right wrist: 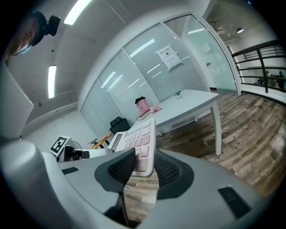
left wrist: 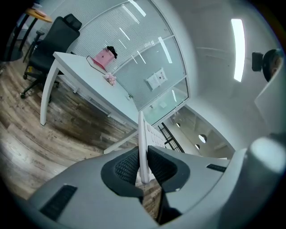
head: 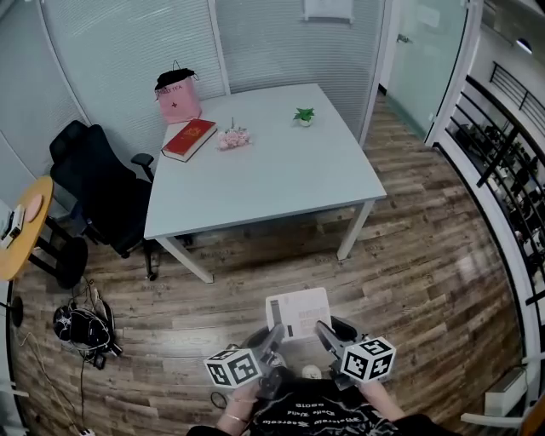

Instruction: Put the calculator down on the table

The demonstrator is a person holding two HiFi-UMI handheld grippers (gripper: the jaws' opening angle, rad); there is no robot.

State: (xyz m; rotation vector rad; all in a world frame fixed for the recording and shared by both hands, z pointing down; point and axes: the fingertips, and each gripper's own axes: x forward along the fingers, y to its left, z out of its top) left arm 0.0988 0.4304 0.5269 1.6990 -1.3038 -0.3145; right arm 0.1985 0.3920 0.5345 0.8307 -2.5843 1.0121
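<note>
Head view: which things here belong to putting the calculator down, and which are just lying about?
In the job: calculator, gripped by left gripper and right gripper; table ahead.
Lying about: pink bag, red book, pink flowers, small plant, all on the table; black chair beside it.

Nothing fully legible. Pink bag (head: 179, 100), upper left of head view: short dark print line w/ small mark under it, too small to read. Red book (head: 189, 139) beside it: gold lettering, illegible. Calculator (head: 298, 312), bottom centre: label on upturned side w/ fine print, unreadable; key legends blurred in right gripper view. White notice (head: 328, 8) on glass wall, top edge: illegible. Shirt (head: 315, 417), bottom edge: pale print, garbled. Left marker cube (head: 232, 368) & right marker cube (head: 368, 358): b/w square codes only.
</note>
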